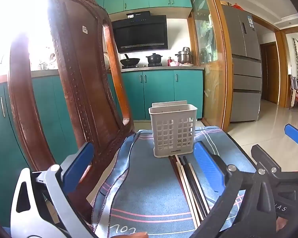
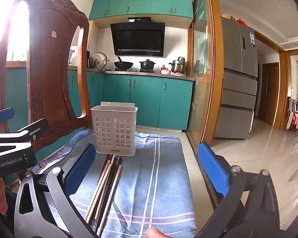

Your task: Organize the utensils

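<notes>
Chopsticks (image 1: 190, 186): a loose bundle of pale and dark sticks lying flat on the blue towel (image 1: 149, 198), far ends touching the foot of the white utensil holder (image 1: 172, 130). Seen between the jaws in the left wrist view and to the left of centre in the right wrist view.

Wooden chair (image 1: 79, 79): dark carved back, standing at the far left of the towel, upright, close to the camera.

Left gripper (image 1: 143, 164): blue pads spread wide apart, nothing between them but towel and chopsticks below; touching neither. A fingertip of the person shows at the lower edge.

Blue towel: striped in pink and white, rumpled along its left edge beside the chair.

White utensil holder: perforated plastic, two compartments, upright on the far part of the towel; contents cannot be told.

Right gripper (image 2: 147, 168): blue pads likewise fully apart, empty, hovering over the towel to the right of the chopsticks.

Teal cabinets (image 2: 145, 97): behind, with range hood (image 2: 138, 39) above and pots on the counter.

Refrigerator (image 2: 238, 75): grey, at right, beyond the wood-framed glass partition.
</notes>
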The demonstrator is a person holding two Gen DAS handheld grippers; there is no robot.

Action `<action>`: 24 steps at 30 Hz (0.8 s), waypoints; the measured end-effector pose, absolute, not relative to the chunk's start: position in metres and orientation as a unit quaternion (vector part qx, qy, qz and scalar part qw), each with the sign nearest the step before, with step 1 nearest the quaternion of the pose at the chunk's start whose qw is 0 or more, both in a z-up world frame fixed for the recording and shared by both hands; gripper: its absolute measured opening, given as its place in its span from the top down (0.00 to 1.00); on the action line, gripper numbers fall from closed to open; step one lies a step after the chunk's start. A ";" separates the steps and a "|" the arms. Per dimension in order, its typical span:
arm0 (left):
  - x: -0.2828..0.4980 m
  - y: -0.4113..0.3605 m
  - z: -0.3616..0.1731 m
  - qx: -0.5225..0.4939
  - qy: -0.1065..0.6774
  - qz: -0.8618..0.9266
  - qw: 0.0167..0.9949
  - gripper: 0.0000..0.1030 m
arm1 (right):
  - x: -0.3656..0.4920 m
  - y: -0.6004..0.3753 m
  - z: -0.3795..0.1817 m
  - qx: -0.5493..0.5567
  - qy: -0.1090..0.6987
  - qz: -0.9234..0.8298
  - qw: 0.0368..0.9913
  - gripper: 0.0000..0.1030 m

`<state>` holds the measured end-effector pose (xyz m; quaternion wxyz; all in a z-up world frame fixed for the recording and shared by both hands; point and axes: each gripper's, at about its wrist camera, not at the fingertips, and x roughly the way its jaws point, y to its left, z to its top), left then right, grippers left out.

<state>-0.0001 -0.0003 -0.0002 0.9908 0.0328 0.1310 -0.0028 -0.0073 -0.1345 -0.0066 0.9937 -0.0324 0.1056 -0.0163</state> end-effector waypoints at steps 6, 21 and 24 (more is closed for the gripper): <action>0.006 0.003 -0.003 0.033 0.136 0.000 0.990 0.03 | -0.010 -0.133 -0.007 -0.037 0.102 -0.017 0.994 0.03; 0.004 -0.001 0.000 0.031 0.131 -0.005 0.991 0.03 | -0.018 -0.128 -0.003 -0.050 0.094 -0.020 0.994 0.03; 0.007 0.001 0.000 0.030 0.132 -0.005 0.991 0.03 | -0.019 -0.128 -0.004 -0.050 0.092 -0.020 0.994 0.03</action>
